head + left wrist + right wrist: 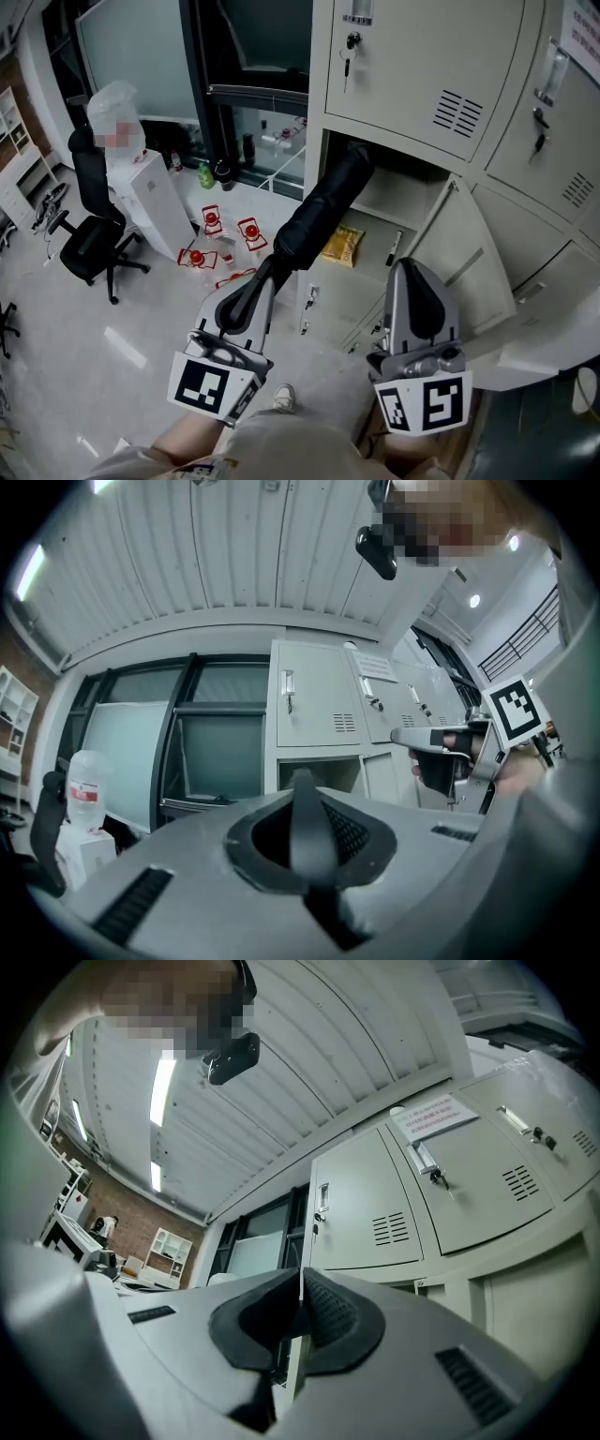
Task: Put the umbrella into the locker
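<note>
Two grippers are held out in front of the bank of lockers (422, 75). The left gripper (255, 292) is clenched on the handle end of the folded black umbrella (319, 211), which is seen in the left gripper view as a dark shaft pinched between the jaws. The umbrella is carried at a slant, handle low and tip high, so that its far end is pointed into the open compartment (403, 197). The tip is placed at or just within the mouth of the compartment, while most of the length is outside.

A grip at the handle is judged to be chosen so that the whole length can be pushed in ahead of the gripper. The right gripper (417, 281) is empty, its jaws closed together with nothing between them. It is kept just beside the swung-out door (464, 262), probably so that the door can be steadied or shut afterwards.

A yellow packet (342, 246) and a pen (394, 248) are lying on the compartment floor, under the line of the umbrella, so room above them is likely needed. The task is judged partly done: the umbrella is yet to be slid fully in and let go.
</note>
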`<state>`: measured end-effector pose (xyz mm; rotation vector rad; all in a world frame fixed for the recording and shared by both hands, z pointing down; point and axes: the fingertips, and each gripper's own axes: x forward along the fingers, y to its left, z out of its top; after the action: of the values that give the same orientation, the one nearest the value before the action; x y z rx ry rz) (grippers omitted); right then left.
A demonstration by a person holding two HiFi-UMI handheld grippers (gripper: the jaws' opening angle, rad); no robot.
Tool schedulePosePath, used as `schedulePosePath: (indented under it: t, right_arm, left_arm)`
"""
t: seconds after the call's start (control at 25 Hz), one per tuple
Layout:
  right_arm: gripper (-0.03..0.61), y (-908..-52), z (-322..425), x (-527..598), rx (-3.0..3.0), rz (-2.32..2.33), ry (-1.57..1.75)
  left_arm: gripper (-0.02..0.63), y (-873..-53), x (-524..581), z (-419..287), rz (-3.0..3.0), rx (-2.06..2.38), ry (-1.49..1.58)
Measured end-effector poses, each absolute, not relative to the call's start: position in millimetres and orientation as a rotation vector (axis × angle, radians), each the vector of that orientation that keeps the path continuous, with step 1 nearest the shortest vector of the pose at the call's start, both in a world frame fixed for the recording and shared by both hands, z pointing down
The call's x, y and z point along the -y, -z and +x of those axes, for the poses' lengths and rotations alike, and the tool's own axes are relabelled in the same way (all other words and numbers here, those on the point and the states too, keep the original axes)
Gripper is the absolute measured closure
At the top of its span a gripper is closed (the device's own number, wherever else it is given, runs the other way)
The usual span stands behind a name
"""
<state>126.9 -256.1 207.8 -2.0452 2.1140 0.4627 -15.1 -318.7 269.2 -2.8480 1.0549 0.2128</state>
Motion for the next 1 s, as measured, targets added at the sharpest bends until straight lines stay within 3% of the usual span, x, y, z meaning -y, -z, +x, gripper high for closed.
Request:
schedulePosePath:
  t: [1.0]
  right_arm:
    - [0.563,-231.7,169.9,348.0,-1.998,-2.301,-0.411]
  left_arm:
    - [0.603,-288.8,438.6,59.8,-2.955,-0.788,-0.157]
